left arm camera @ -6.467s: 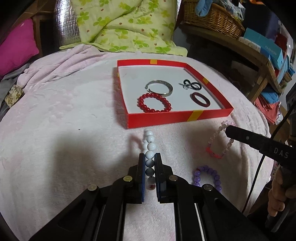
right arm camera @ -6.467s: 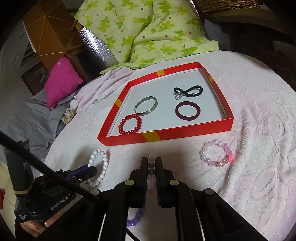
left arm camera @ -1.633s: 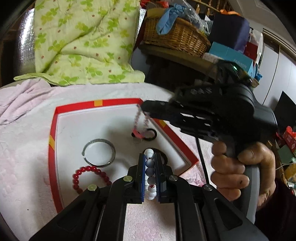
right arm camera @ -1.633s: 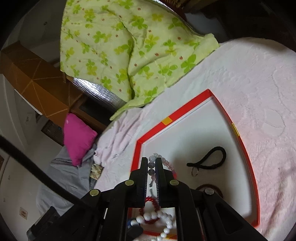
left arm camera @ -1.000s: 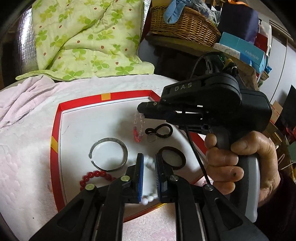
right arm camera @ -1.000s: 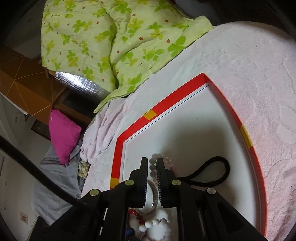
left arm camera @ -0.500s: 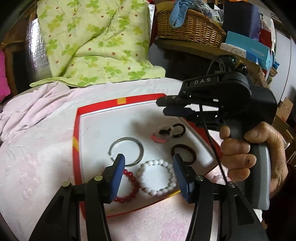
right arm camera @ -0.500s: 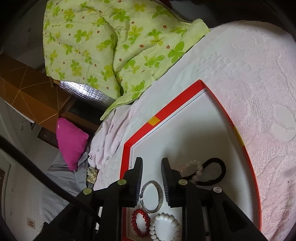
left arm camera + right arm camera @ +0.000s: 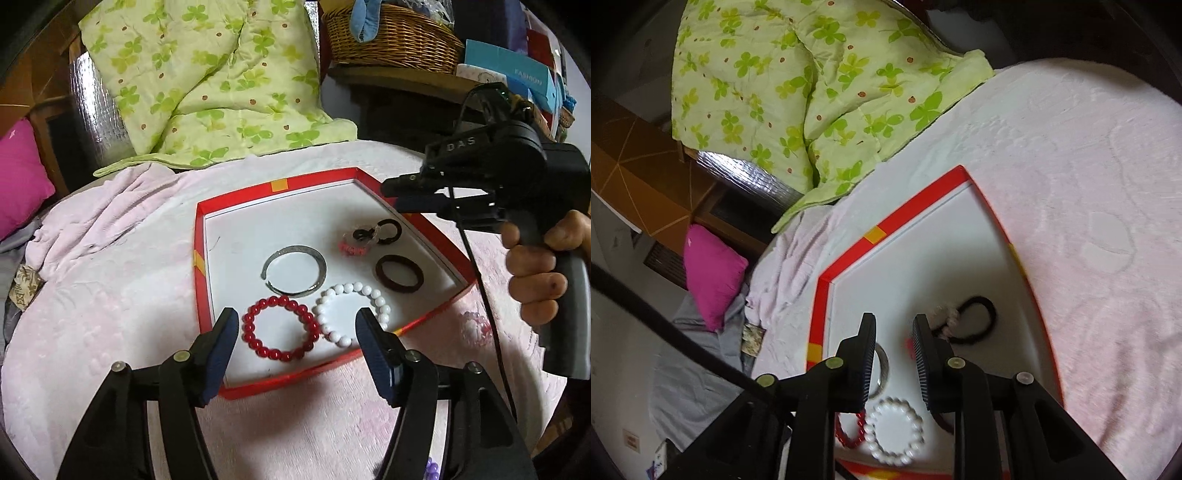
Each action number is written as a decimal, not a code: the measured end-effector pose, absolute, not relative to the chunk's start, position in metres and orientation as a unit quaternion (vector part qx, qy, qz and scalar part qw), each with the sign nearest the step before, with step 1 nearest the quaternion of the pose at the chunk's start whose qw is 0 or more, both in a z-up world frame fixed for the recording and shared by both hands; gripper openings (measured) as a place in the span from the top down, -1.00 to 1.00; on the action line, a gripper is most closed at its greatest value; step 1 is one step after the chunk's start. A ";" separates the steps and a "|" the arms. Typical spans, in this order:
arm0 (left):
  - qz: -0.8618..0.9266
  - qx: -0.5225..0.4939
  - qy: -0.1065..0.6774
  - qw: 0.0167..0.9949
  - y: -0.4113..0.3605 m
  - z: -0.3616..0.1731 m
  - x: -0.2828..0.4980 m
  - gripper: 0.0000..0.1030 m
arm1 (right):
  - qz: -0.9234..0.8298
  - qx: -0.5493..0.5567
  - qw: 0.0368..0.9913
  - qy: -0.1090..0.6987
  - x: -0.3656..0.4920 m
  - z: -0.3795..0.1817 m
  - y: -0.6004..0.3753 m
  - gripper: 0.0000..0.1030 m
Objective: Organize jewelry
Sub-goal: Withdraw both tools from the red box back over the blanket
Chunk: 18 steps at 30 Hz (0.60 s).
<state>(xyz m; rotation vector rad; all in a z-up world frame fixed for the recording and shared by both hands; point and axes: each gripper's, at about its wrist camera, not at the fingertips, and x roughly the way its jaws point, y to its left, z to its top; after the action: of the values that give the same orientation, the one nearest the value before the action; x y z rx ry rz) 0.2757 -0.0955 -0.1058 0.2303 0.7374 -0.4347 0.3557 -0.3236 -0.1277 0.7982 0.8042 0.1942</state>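
Observation:
A red-rimmed white tray [image 9: 199,236] lies on the pink blanket. In it are a white bead bracelet [image 9: 356,286], a red bead bracelet [image 9: 280,301], a silver bangle [image 9: 295,251], a dark red ring [image 9: 400,286] and a pink crystal bracelet [image 9: 354,247] lying across a black hair tie [image 9: 391,230]. My left gripper [image 9: 297,317] hovers over the tray's near edge; its jaws are opening, with nothing gripped between them. My right gripper [image 9: 894,319] hangs open above the tray's right side [image 9: 397,194], holding nothing. The pink bracelet [image 9: 947,315] lies just beyond its fingers.
A hand [image 9: 532,273] holds the right gripper's handle. Another pinkish bracelet [image 9: 476,325] and a purple one [image 9: 430,470] lie on the blanket outside the tray. A green quilt [image 9: 207,81], a wicker basket [image 9: 391,40], boxes [image 9: 509,74] and a magenta pillow [image 9: 18,177] ring the far side.
The left jaws spread wide and let the white bracelet drop beside the red one. The right jaws parted and left the pink bracelet on the hair tie. Both grippers drew back from the tray.

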 end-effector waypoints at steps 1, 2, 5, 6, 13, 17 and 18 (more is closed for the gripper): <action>-0.209 0.112 0.356 0.904 -0.096 -0.105 0.274 -0.29 | 0.091 0.373 0.841 0.382 0.350 -0.126 -0.324 0.51; -0.207 0.114 0.355 0.905 -0.096 -0.104 0.271 -0.29 | 0.091 0.369 0.842 0.382 0.346 -0.123 -0.323 0.42; -0.201 0.120 0.350 0.907 -0.096 -0.102 0.263 -0.30 | 0.089 0.359 0.850 0.375 0.331 -0.115 -0.322 0.15; -0.197 0.123 0.348 0.908 -0.096 -0.101 0.261 -0.30 | 0.087 0.354 0.853 0.373 0.325 -0.111 -0.321 0.15; -0.179 0.122 0.342 0.915 -0.088 -0.096 0.248 -0.30 | 0.079 0.318 0.875 0.355 0.295 -0.091 -0.315 0.15; -0.168 0.117 0.337 0.919 -0.082 -0.092 0.244 -0.30 | 0.073 0.300 0.883 0.352 0.276 -0.087 -0.311 0.15; -0.166 0.115 0.336 0.920 -0.080 -0.090 0.243 -0.30 | 0.072 0.295 0.885 0.352 0.271 -0.086 -0.310 0.15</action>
<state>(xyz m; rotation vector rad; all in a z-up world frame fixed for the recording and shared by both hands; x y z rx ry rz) 0.2429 -0.0800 -0.0903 0.2373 0.6895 -0.3402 0.2709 -0.3097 -0.0861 0.6137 0.7324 0.1501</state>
